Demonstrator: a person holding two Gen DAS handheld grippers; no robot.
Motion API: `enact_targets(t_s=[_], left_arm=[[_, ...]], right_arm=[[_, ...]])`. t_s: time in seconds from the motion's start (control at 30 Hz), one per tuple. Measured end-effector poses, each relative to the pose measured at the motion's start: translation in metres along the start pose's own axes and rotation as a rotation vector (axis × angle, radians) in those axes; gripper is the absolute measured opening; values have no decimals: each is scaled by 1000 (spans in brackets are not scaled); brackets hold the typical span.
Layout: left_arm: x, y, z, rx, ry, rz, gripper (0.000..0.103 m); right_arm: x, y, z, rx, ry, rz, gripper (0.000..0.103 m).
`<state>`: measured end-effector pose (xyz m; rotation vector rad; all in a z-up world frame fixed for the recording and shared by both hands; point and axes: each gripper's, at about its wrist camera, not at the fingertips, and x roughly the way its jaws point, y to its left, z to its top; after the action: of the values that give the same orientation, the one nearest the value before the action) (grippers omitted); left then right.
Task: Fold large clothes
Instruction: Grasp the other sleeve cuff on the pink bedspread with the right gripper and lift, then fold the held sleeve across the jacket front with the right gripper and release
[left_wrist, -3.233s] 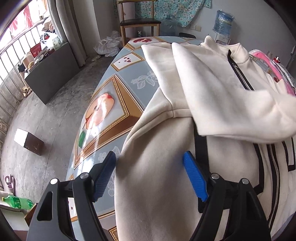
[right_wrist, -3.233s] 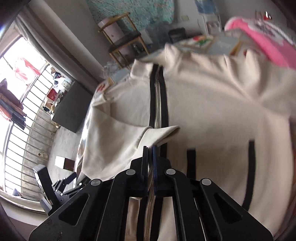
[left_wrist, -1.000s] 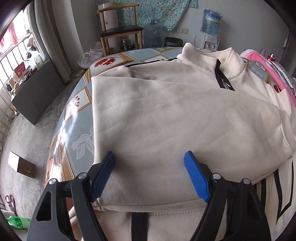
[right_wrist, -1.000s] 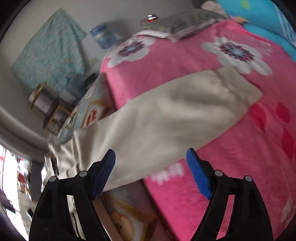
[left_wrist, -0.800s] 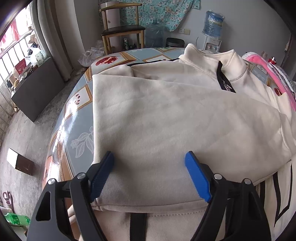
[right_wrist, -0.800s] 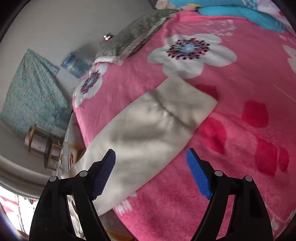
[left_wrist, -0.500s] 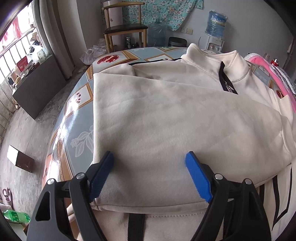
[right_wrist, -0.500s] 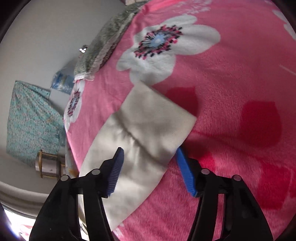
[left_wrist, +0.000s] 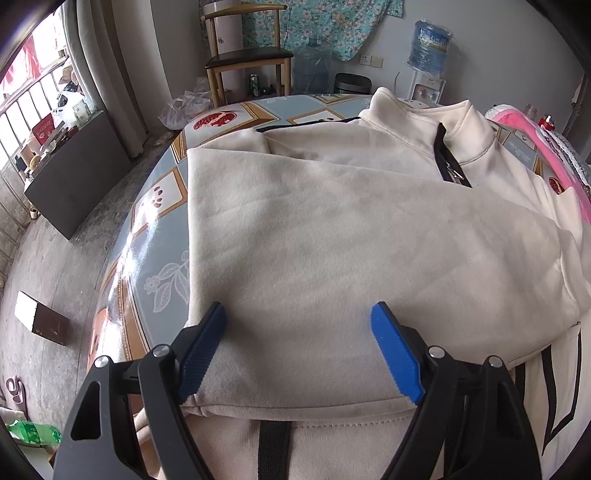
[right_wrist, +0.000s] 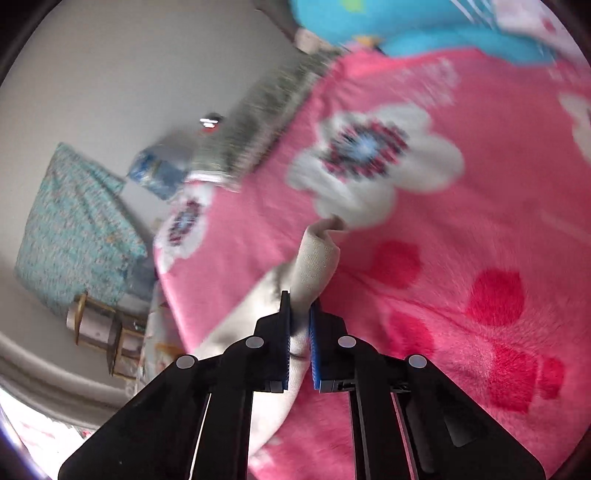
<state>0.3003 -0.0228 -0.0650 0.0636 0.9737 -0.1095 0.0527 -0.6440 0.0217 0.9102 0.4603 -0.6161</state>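
The cream jacket (left_wrist: 332, 229) lies spread over the table (left_wrist: 159, 229), whose cloth shows fruit panels and leaf prints on a grey-blue ground. One side of the garment is folded across its front, so a broad plain panel covers the middle, with the stand-up collar and the short black zipper at about 1 o'clock in the left wrist view. A black stripe shows on the lower layer at 6 o'clock, and more black stripes at 4 o'clock.

The left tool (left_wrist: 297, 347) hovers over the near edge of the folded panel with its blue pads spread wide apart, one at 7 o'clock and one at 5 o'clock of the picture's centre; nothing is pinched between them.

The right tool (right_wrist: 299, 332) is clamped on the cuff end of the jacket's sleeve (right_wrist: 314, 262). Its jaws have just been closing, and the cream fabric is squeezed between the blue pads, the cuff bunching upward toward 12 o'clock of the tips. The sleeve trails away toward 7 o'clock. Beneath it lies a pink blanket (right_wrist: 461, 258) with white flowers and red patches, on a bed beside the table. The right view is blurred.

Beyond the table, at 11 o'clock in the left view, stands a wooden chair (left_wrist: 247, 59); a water dispenser bottle (left_wrist: 430, 48) is at 1 o'clock.
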Motion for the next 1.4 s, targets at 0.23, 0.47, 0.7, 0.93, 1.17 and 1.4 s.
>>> enact_targets(t_s=[0.23,0.47,0.7,0.93,1.17,1.4], left_arm=[[6,-1,2,12,19,18,79],[-8,9,3,-29,-6,-26,80],[-52,50,-13,-68,-61,-41,80],[-80,88,-38,-121,-69,-80,79],[-89,91,-49,-98,-96,-167,79],[-72,65,-17,-103,-104,-338,69]], right_arm=[[-91,147,-22,-357,-110,187,8],[-114,267,-95,-593,-40,402,8],[-68,361,-207,-771,153,542,8],[27,390,-364,-916,472,527,14],[77,345,-427,-784,792,484,43],[32,268,-322,-704,556,424,59]])
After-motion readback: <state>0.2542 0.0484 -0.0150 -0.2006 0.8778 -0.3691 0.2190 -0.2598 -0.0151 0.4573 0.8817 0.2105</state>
